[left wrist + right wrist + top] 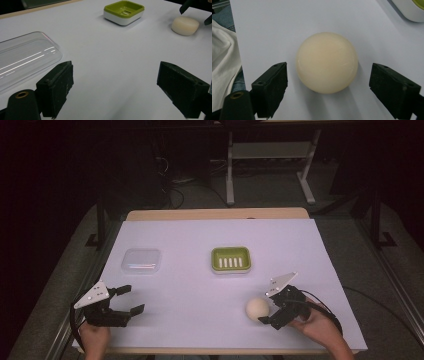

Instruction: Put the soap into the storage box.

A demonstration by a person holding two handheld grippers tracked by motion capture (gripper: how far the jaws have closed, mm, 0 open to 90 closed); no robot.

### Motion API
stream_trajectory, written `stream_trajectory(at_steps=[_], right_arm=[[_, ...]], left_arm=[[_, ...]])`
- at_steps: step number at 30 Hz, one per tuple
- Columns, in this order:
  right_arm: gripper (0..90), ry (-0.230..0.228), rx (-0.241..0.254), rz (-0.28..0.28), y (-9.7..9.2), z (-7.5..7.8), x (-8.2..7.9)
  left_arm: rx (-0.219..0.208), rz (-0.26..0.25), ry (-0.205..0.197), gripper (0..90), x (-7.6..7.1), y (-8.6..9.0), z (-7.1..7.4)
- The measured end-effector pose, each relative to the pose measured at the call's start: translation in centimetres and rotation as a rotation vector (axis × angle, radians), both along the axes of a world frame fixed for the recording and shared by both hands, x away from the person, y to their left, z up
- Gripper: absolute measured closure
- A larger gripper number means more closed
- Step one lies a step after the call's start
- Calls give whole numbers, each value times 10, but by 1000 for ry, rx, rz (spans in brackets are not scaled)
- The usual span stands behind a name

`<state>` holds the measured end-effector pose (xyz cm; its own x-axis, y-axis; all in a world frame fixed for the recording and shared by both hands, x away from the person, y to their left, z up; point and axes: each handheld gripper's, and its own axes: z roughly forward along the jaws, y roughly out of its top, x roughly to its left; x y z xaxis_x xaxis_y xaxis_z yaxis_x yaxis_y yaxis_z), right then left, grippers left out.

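High view: the soap (258,309) lies untouched near the worktop's (200,240) front edge toward the right corner, so any move to the green dish (230,260) looks not yet begun. The right gripper (270,314) straddles it, jaws spread and clear; the left gripper (131,300) hangs open, empty. The soap is a round puck lying flat, with no long axis or heading.

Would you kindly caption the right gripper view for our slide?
Open right hand-held gripper flanking a round cream soap bar on the white table cover.
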<state>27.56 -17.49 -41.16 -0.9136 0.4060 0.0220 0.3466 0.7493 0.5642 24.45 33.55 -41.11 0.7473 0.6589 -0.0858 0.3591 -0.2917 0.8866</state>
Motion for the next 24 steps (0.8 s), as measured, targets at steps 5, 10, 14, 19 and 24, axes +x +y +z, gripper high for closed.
stream_trajectory(at_steps=[5,10,14,19,24], right_arm=[[145,7,-18,21,9,-3,4],[143,13,-28,22,14,-4,6],[142,31,-28,29,17,-7,9],[143,39,-44,39,22,-13,11],[152,38,-74,47,26,-18,12]], left_arm=[[-4,4,3,131,0,0,0],[2,2,1,131,0,0,0],[6,0,1,131,0,0,-1],[9,2,-3,131,0,0,-1],[8,2,-4,131,0,-1,-1]])
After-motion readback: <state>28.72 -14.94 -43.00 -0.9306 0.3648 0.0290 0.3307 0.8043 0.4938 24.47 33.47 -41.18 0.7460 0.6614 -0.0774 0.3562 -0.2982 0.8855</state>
